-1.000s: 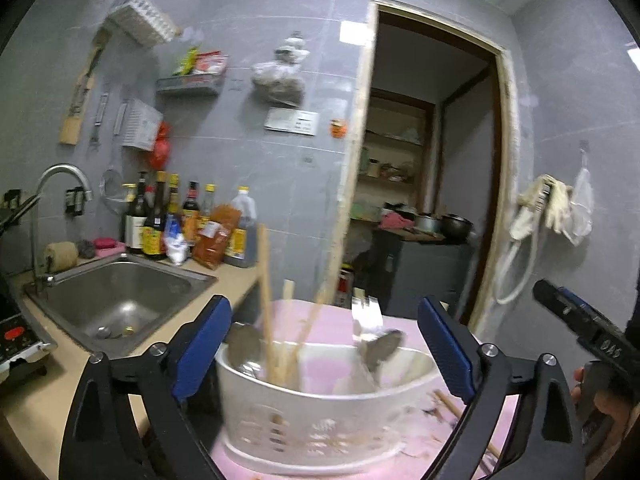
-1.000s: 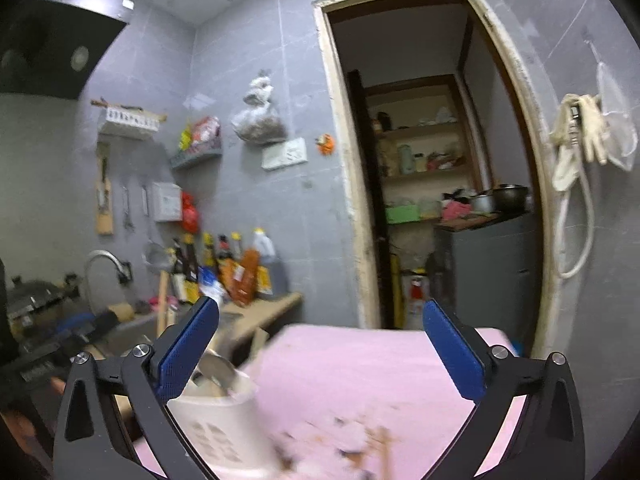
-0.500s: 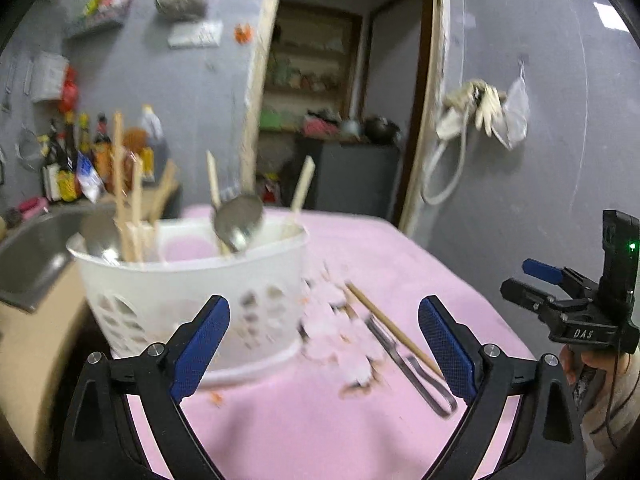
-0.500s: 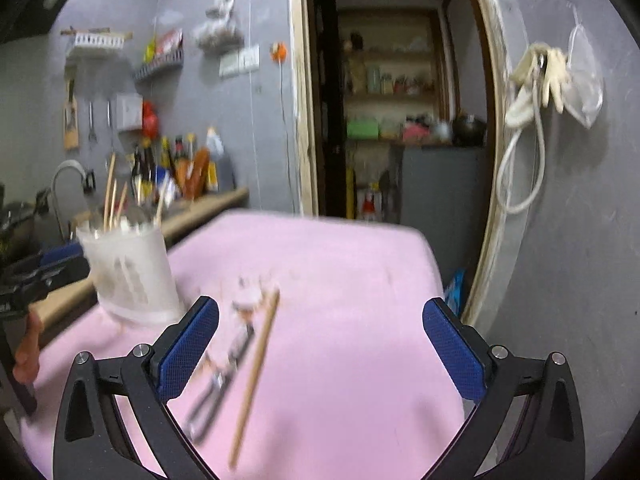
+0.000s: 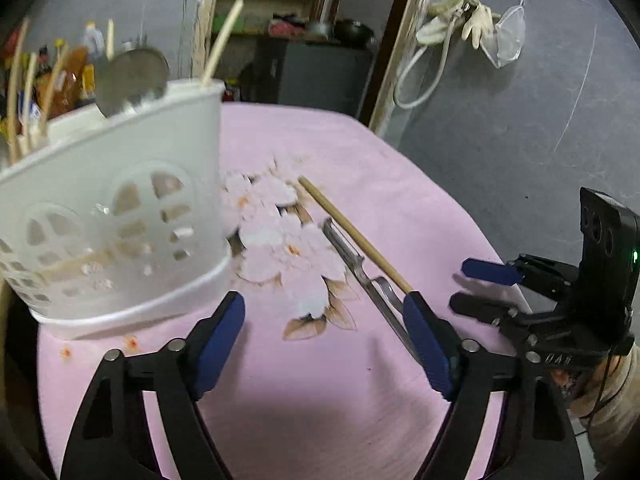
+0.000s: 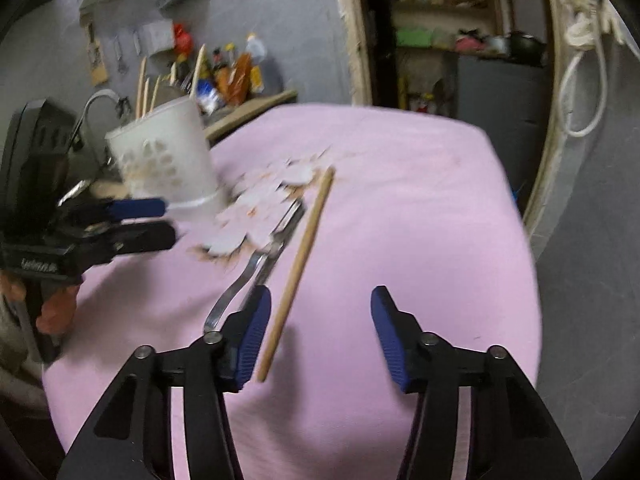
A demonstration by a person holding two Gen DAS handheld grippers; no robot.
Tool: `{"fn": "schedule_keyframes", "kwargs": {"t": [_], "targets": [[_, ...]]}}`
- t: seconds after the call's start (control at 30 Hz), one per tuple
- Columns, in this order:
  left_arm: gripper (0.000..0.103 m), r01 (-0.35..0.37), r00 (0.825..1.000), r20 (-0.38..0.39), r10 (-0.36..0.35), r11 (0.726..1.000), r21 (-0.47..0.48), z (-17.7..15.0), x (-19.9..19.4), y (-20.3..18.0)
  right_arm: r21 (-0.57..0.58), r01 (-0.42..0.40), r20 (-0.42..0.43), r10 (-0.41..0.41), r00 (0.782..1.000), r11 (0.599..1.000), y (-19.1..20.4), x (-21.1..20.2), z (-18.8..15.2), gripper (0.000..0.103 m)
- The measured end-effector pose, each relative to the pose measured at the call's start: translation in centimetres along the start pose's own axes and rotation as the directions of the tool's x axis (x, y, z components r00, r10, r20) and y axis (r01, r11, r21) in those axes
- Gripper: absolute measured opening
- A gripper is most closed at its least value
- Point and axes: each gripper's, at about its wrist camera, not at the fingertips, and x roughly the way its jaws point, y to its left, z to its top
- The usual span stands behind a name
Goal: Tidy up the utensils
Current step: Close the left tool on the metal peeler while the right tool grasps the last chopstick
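A white slotted utensil basket [image 5: 120,216] [image 6: 164,156] stands on the pink flowered tablecloth [image 5: 360,152], with several chopsticks and a metal spoon [image 5: 132,76] in it. To its right lie a loose wooden chopstick [image 5: 352,236] [image 6: 300,264] and a metal utensil [image 5: 360,268] [image 6: 276,240], side by side. My left gripper [image 5: 324,312] points down at the cloth with its jaws closing and only cloth between them. My right gripper [image 6: 320,304] has its jaws closing too. The chopstick's near end lies just inside its left finger, and the pads do not press on it.
Each gripper shows in the other's view, the right one [image 5: 488,284] and the left one [image 6: 156,220]. The table's right edge meets a grey wall with a hanging hose and gloves [image 5: 460,24]. A doorway [image 6: 460,40] stands behind, and a counter with bottles [image 6: 236,68] is at left.
Both views have tipped down from the wall and doorway onto the table. Both pairs of jaws stand narrower than before. The chopstick and metal utensil are now close under both grippers.
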Motion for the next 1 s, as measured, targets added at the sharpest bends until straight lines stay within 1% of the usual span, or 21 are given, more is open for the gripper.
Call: {"fn": "schedule_keyframes", "kwargs": {"t": [0.17, 0.33, 0.37, 0.4, 0.43, 0.5, 0.6, 0.7, 0.77, 0.9, 0.97, 1.0], "targets": [[0.068, 0.036, 0.998, -0.043, -0.037, 0.999, -0.038, 0.2, 0.7, 0.5, -0.067, 0.003, -0.075, -0.008, 0.997, 0.998, 1.4, 1.5, -0.3, 0.044], [0.061, 0.064, 0.994, -0.081, -0.069, 0.996, -0.060, 0.8, 1.2, 0.8, -0.090, 0.030, -0.102, -0.040, 0.994, 0.995, 1.7, 2.3, -0.5, 0.043], [0.060, 0.072, 0.993, -0.088, -0.078, 0.995, -0.070, 1.0, 1.3, 0.8, -0.092, 0.039, -0.102, -0.048, 0.994, 0.995, 1.6, 2.3, -0.5, 0.040], [0.058, 0.079, 0.992, -0.096, -0.086, 0.994, -0.080, 1.0, 1.5, 0.9, -0.098, 0.052, -0.101, -0.061, 0.993, 0.994, 1.6, 2.2, -0.5, 0.033], [0.055, 0.081, 0.990, -0.106, -0.091, 0.992, -0.099, 1.2, 1.7, 1.0, -0.106, 0.071, -0.100, -0.082, 0.992, 0.992, 1.5, 2.1, -0.5, 0.029], [0.051, 0.097, 0.986, -0.125, -0.112, 0.988, -0.121, 1.5, 2.4, 1.2, -0.110, 0.097, -0.097, -0.108, 0.989, 0.989, 1.1, 2.0, -0.5, 0.013], [0.050, 0.111, 0.983, -0.133, -0.128, 0.986, -0.126, 2.0, 2.6, 1.1, -0.090, 0.124, -0.085, -0.132, 0.988, 0.988, 0.1, 1.7, -0.5, 0.005], [0.050, 0.130, 0.977, -0.154, -0.150, 0.983, -0.130, 2.9, 3.6, 0.7, -0.069, 0.165, -0.059, -0.169, 0.984, 0.984, -0.8, 0.9, -0.6, 0.005], [0.050, 0.128, 0.975, -0.165, -0.149, 0.984, -0.127, 3.3, 4.2, 0.4, -0.055, 0.182, -0.056, -0.185, 0.981, 0.982, -1.5, 0.2, -1.0, 0.005], [0.045, 0.079, 0.978, -0.182, -0.098, 0.991, -0.111, 4.5, 5.7, -0.2, -0.040, 0.208, -0.058, -0.210, 0.976, 0.977, -2.1, -1.1, -2.0, 0.005], [0.041, 0.038, 0.979, -0.198, -0.058, 0.994, -0.100, 4.8, 6.4, -0.5, -0.040, 0.224, -0.059, -0.226, 0.972, 0.974, -2.2, -1.7, -2.3, 0.005], [0.036, 0.016, 0.977, -0.208, -0.036, 0.995, -0.094, 4.9, 6.8, -0.5, -0.038, 0.230, -0.060, -0.232, 0.971, 0.972, -2.3, -1.9, -2.4, 0.005]]}}
